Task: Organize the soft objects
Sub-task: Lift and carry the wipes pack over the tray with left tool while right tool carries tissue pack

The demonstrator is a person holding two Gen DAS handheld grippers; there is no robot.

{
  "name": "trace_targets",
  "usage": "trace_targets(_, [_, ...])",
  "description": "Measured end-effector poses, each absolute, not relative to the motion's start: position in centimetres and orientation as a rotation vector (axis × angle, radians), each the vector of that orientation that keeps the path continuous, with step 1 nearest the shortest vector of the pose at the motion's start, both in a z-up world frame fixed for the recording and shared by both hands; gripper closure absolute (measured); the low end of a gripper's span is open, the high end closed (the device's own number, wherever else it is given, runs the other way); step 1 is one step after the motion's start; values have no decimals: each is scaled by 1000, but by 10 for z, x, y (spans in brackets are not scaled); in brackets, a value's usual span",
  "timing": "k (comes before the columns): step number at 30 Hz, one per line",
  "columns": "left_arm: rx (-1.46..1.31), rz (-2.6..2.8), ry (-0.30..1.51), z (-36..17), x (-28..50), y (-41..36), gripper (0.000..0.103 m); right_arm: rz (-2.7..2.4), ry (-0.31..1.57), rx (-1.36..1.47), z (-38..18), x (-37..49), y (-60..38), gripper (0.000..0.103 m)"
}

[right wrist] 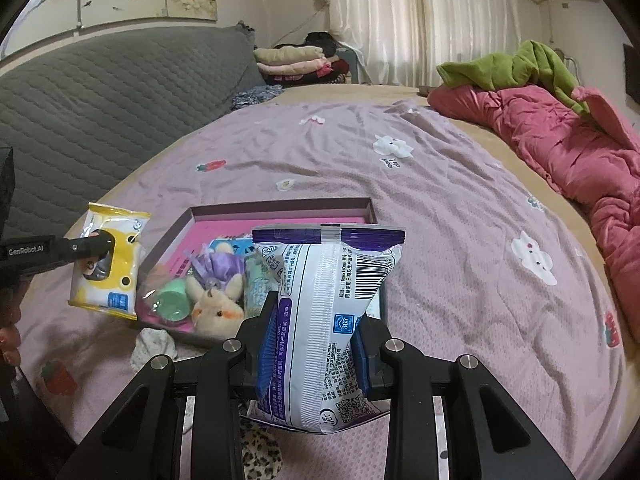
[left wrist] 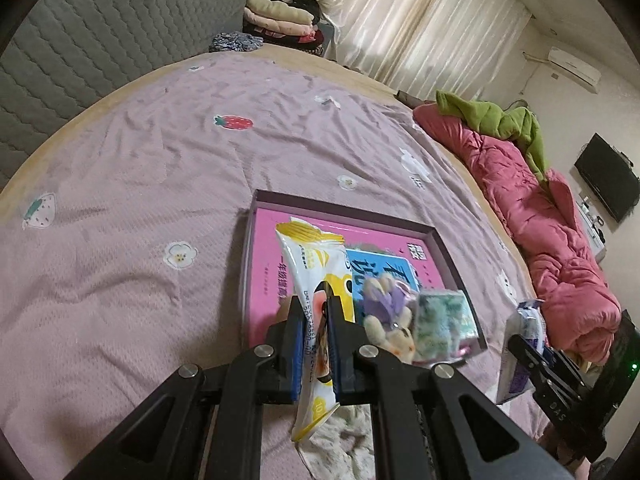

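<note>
left gripper [left wrist: 316, 320]: fingers clamping a yellow-and-white wipes pack [left wrist: 310, 280], pack hanging upright above the bed, over the near-left corner of the tray.
right gripper [right wrist: 316, 320]: fingers pressing on both sides of a purple-and-white tissue pack [right wrist: 324, 312], pack standing upright in the grip, in front of the tray's near-right part.
tray [right wrist: 280, 205]: shallow purple box with pink floor, lying on the bed, near edge toward both grippers.
tray contents: plush rabbit [right wrist: 218, 306] with a purple bow sitting at the near side; green roll [right wrist: 172, 300] just left of it; blue-green packet [left wrist: 442, 316] just right of it. Blurred, so the packet's type is unclear.
bed [left wrist: 160, 160]: lilac sheet with strawberry and flower prints, carrying the tray.
red quilt [right wrist: 560, 152]: bunched along the right side, green garment [right wrist: 512, 66] lying on its far end.
folded clothes [right wrist: 292, 60]: stacked at the far end by the curtain.
</note>
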State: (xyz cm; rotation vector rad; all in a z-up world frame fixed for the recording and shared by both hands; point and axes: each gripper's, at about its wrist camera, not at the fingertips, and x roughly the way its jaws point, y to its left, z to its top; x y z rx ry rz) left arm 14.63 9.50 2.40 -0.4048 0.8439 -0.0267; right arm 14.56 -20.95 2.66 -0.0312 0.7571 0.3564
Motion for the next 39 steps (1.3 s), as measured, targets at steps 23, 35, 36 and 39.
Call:
trace_targets(23, [-377, -47, 869, -16, 171, 93, 92, 336, 812, -33, -2, 183, -199, 70])
trace_targets(35, [-373, -77, 873, -21, 179, 79, 92, 339, 835, -47, -16, 196, -192, 70])
trace_targets(36, [-373, -78, 874, -22, 179, 78, 92, 336, 840, -48, -18, 198, -191, 70])
trace_targets(39, [-371, -83, 873, -23, 180, 77, 92, 336, 844, -43, -20, 200, -190, 70])
